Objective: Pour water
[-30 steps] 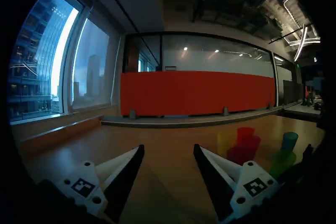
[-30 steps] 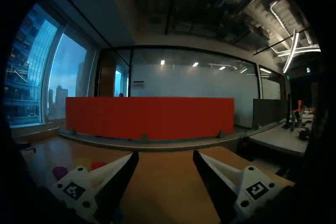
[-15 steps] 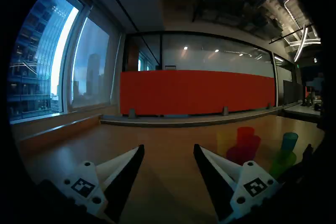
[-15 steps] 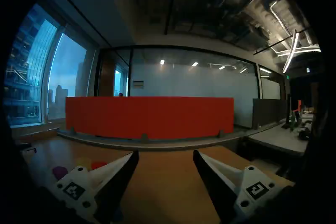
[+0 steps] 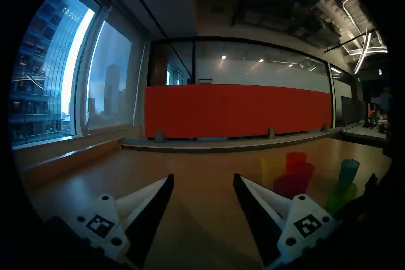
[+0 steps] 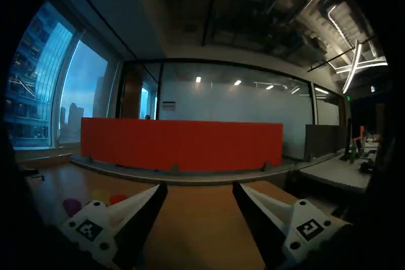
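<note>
Several translucent plastic cups stand on the wooden table to the right in the left gripper view: a yellow cup, red cups, a teal cup and a green cup. My left gripper is open and empty, low over the table, left of the cups. In the right gripper view my right gripper is also open and empty; a purple cup, a yellow cup and a red cup show at lower left, behind its left finger.
A long orange partition runs along the table's far edge, with a glass wall behind it. Large windows line the left side. Another desk with items stands at the right.
The right gripper view has tilted slightly, so the scene sits a little lower. The left gripper has stayed still.
</note>
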The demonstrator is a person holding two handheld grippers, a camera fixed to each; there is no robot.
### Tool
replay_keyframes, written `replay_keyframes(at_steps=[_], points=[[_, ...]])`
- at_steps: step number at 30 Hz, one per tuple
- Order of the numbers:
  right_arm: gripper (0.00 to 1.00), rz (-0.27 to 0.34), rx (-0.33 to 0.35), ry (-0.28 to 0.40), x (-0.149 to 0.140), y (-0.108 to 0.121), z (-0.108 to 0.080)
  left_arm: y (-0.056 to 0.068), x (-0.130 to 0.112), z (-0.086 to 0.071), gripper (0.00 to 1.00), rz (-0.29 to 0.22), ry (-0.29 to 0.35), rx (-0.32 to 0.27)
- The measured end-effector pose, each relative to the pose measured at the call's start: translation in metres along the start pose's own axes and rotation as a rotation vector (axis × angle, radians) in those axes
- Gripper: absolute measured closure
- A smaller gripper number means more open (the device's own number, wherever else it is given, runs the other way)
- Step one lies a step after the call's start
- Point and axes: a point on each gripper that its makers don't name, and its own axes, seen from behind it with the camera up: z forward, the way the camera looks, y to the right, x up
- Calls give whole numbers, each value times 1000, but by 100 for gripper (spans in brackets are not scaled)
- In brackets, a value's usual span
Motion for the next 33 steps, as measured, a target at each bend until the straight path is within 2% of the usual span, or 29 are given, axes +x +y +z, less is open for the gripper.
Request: replay_keyframes(at_steps=[5, 12, 23, 33], points=[[0, -30, 6, 1, -8, -1, -3, 0, 0, 0, 13, -1, 0, 0], [0, -47, 22, 18, -17, -6, 2, 0, 0, -1, 14, 0, 0, 0], [0, -6, 67, 9, -48, -17, 23, 0, 0, 0, 13, 0, 0, 0], [0, 48, 75, -28, -82, -15, 28, 0, 0, -1, 14, 0, 0, 0]])
